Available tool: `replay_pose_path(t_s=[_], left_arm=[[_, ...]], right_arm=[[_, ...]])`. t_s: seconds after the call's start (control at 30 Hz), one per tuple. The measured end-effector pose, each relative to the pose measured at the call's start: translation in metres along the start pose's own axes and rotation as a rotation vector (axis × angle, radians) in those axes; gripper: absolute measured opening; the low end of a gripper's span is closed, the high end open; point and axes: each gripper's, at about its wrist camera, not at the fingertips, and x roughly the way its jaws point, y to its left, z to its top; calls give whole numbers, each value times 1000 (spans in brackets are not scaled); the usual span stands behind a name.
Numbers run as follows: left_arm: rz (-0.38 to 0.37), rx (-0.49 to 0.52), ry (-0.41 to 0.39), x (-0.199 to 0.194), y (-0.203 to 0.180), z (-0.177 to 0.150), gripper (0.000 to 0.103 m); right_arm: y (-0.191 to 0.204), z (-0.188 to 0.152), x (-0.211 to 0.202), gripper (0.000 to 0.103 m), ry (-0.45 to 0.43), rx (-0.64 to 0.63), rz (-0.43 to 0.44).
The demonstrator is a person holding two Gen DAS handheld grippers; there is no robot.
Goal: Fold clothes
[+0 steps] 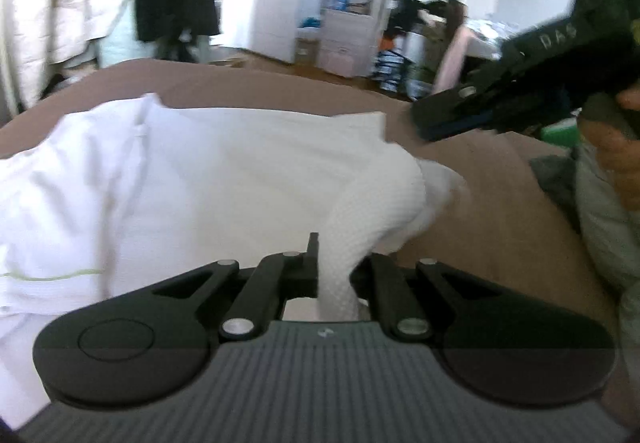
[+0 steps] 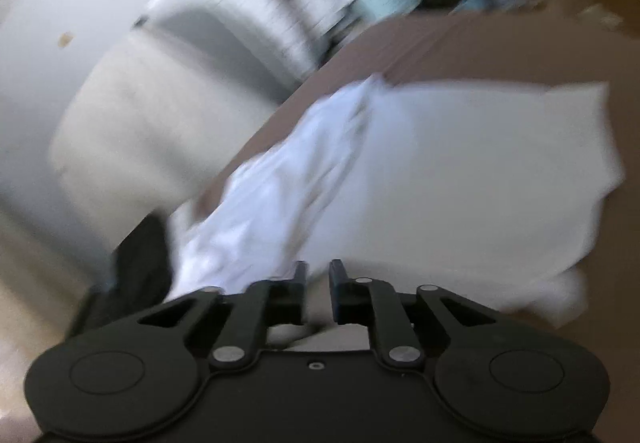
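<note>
Left wrist: left tool (image 1: 336, 263) pinches white garment (image 1: 224, 179) | right wrist: right tool (image 2: 318, 275) slightly parted, empty

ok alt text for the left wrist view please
The left gripper is clamped on a bunched strip of a white textured garment spread over a brown bed cover. The right gripper, held in a hand, hovers at upper right.
</note>
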Motion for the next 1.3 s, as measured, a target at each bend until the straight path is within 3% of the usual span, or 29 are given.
replay_pose_path(t_s=[0.07,0.17,0.27,0.4,0.53,0.63,0.67,0.73,0.83,0.93,1.03,1.13,1.2,1.3], left_arm=[[14,-30,-4,-6,14,5,4],[50,-5,-21,-18,26,5,4],[56,-20,4,-21,40,2,4],[24,-61,31,-15,53,5,4],[-4,-50,23,2,52,4,4],[-15,-77,25,12,59,5,4],[8,-80,10,7,63,6,4],[54,-86,-20,-3,71,10,4],[122,-95,-64,-19,84,15,4],[190,-104,-109,-35,96,21,4],[277,-138,-141,-61,117,29,4],[378,-322,0,-90,159,26,4],[452,-440,30,-106,190,5,4],[613,-537,106,-113,229,-20,4]], right_arm=[[-29,18,-1,54,-29,34,-121],[-78,47,11,55,4,133,-241],[-121,67,30,63,29,181,-290],[-169,65,60,65,31,263,-362],[-199,53,84,66,-16,376,-372],[-206,41,95,68,-57,434,-280],[-203,40,96,64,-77,426,-257],[-188,46,100,9,-76,342,-266],[-144,65,104,6,-97,160,-327],[-84,96,109,6,-129,65,-262],[-1,138,136,6,-81,-126,-239],[86,181,181,6,-18,-303,-218],[144,210,213,6,26,-418,-203],[216,218,279,6,72,-590,-208]])
